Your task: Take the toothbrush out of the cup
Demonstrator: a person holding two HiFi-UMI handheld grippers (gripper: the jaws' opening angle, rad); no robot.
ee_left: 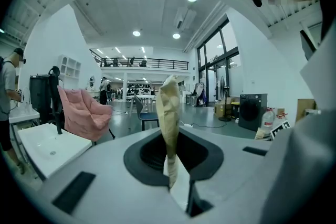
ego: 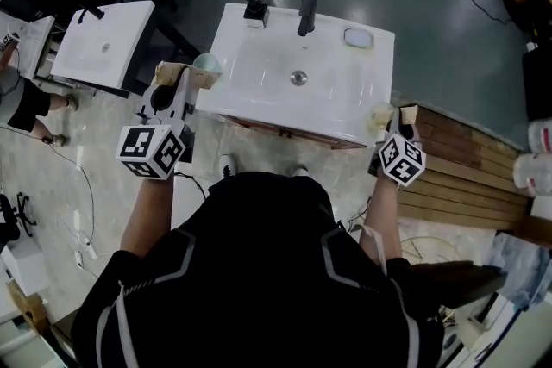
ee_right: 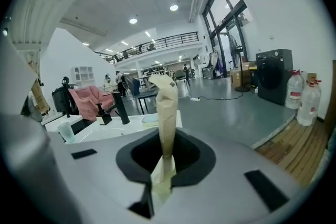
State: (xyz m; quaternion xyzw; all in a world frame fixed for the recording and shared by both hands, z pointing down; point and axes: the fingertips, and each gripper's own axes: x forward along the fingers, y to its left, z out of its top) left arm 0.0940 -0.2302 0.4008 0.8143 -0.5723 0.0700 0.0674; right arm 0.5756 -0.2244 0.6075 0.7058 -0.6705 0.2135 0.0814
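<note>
A pale green cup (ego: pixel 207 62) stands on the front left corner of the white sink (ego: pixel 259 90). It also shows at the far left of the right gripper view as a translucent cup (ee_right: pixel 66 131). I cannot make out a toothbrush in it. My left gripper (ego: pixel 185 73) is level with that corner, just left of the cup; its taped jaws (ee_left: pixel 169 113) are shut with nothing between them. My right gripper (ego: pixel 393 115) is at the sink's front right corner, and its jaws (ee_right: pixel 165 107) are shut and hold nothing.
On the sink's back edge stand a black faucet (ego: pixel 307 12), a black soap dispenser (ego: pixel 254 9) and a soap dish (ego: pixel 358 38). A second white basin (ego: pixel 103 43) lies to the left, and wooden planks (ego: pixel 466 168) to the right. A person (ego: pixel 21 103) stands at the left edge.
</note>
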